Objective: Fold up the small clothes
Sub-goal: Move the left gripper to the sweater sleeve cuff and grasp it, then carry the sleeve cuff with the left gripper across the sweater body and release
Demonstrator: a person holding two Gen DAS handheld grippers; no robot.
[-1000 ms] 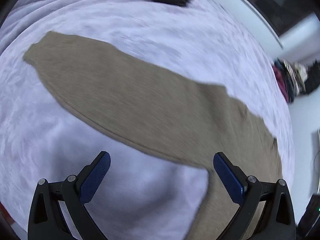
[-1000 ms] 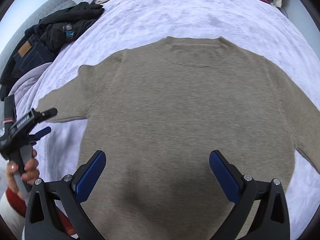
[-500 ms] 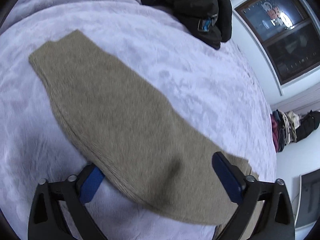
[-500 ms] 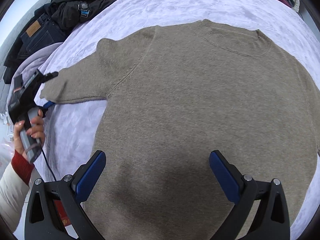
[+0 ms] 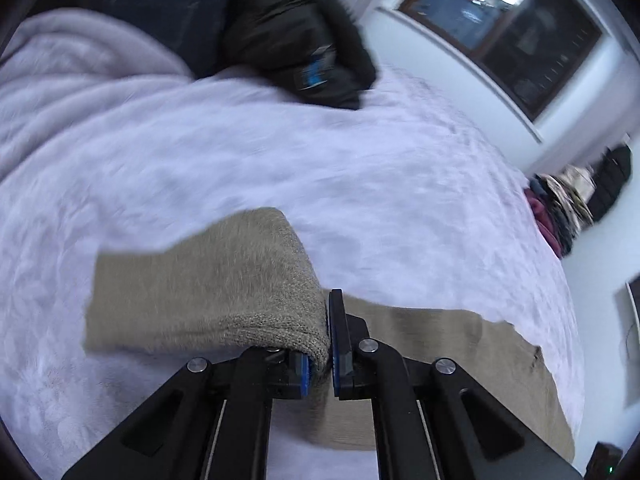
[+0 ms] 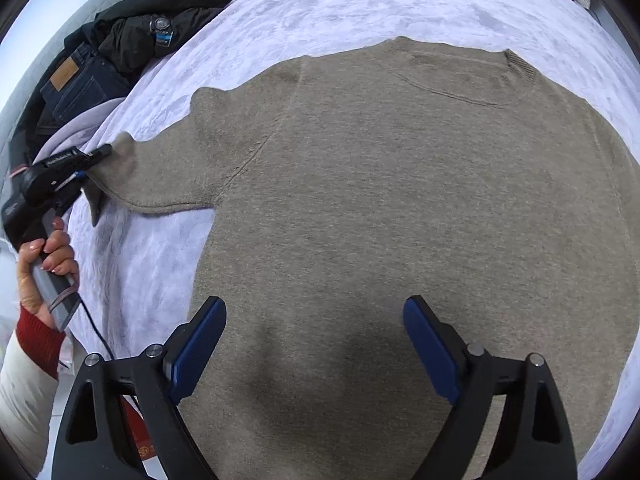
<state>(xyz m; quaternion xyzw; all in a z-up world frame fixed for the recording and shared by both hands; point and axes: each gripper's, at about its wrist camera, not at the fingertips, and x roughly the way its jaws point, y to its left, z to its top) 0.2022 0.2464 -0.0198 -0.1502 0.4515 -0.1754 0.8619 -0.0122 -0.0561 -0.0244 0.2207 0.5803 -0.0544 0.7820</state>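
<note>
Two grippers work one taupe knitted sweater [image 6: 400, 208], which lies flat, neckline away, on the pale lilac bed [image 6: 360, 4]. At the sweater's left sleeve end, the left gripper [image 5: 326, 344] has its jaws closed on the cuff, lifting it, probably to fold the sleeve across the body. Over the sweater's hem, the right gripper [image 6: 316, 344] hovers, jaws wide apart, likely waiting to pin or smooth the cloth.

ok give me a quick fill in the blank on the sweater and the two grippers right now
1. The left gripper is shut on the sweater's ____.
2. The right gripper hovers over the sweater with its jaws ____.
3. The sweater lies on a pale ____ blanket.
4. On the pile left of the sweater, the dark jacket lies above blue ____.

Missing words: sleeve; open; lilac; jeans
</note>
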